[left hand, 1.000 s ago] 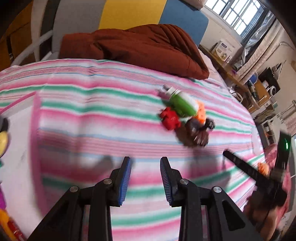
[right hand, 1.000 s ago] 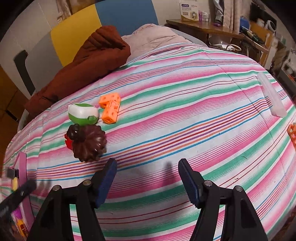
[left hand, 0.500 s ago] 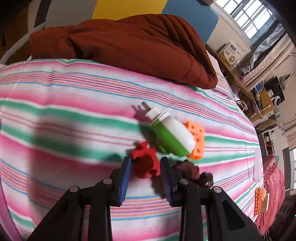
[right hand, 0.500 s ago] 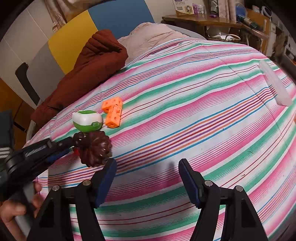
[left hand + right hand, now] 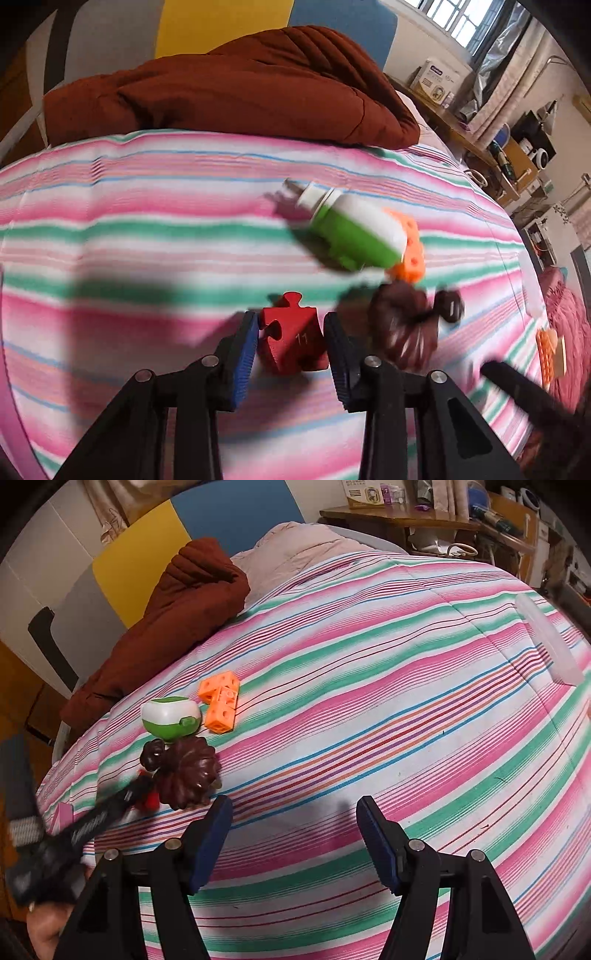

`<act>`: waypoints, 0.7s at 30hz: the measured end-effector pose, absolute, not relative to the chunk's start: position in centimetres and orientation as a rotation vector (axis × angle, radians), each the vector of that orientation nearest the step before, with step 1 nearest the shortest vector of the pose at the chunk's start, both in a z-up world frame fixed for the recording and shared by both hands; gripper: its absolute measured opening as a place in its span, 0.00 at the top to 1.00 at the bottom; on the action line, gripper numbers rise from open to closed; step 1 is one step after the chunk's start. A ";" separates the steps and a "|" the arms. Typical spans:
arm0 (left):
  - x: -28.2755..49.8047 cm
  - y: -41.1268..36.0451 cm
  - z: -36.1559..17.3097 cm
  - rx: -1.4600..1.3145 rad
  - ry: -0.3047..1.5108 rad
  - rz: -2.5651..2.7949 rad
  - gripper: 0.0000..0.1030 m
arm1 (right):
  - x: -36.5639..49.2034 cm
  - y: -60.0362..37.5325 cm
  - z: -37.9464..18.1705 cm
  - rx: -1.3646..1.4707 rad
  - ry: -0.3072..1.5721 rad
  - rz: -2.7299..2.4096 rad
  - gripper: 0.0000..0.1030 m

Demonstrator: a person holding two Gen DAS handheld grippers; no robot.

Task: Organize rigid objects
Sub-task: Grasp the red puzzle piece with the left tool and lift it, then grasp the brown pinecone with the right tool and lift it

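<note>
A red puzzle-piece block (image 5: 293, 341) marked 11 lies on the striped bedspread (image 5: 147, 236) between the fingers of my left gripper (image 5: 290, 332), which straddles it; I cannot tell whether the pads press it. Just right of it lies a dark brown fluted mould (image 5: 404, 326), with a green and white toy (image 5: 354, 230) and orange cubes (image 5: 410, 251) behind. In the right wrist view the mould (image 5: 186, 771), the toy (image 5: 170, 716) and the cubes (image 5: 219, 701) lie left of centre. My right gripper (image 5: 295, 814) is open and empty above the bedspread.
A rust-brown quilt (image 5: 236, 85) is heaped at the head of the bed. A clear plastic lid (image 5: 546, 642) lies near the bed's right edge. A wooden desk (image 5: 424, 517) with boxes stands beyond the bed. An orange piece (image 5: 546, 350) sits at the right.
My left gripper has swung from the bed's left side to the toy cluster and come down around the red block. The right gripper has stayed nearly still and open.
</note>
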State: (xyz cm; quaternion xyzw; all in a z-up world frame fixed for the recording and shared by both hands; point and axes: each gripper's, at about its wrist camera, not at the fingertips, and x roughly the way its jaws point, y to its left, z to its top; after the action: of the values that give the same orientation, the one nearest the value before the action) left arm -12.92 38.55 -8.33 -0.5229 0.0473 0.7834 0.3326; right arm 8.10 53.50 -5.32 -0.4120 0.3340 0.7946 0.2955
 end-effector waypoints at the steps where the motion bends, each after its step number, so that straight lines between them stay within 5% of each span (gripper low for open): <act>1: -12.5 37.6 -8.4 -1.361 0.115 2.040 0.65 | 8.1 53.5 -5.4 -1.097 0.890 2.111 0.32; 12: -4.0 28.9 -8.2 -1.229 0.118 2.074 0.65 | 5.8 50.4 -5.2 -1.162 0.868 2.332 0.32; 21: -1.5 27.4 -8.6 -1.117 0.110 2.126 0.65 | 4.1 47.0 -3.0 -1.042 0.621 2.451 0.29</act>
State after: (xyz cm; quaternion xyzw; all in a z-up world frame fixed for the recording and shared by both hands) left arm -1.52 27.39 -8.57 -0.4333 0.0426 0.8249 0.3605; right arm 4.14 46.96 -3.05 -0.3732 0.2222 0.8778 0.2020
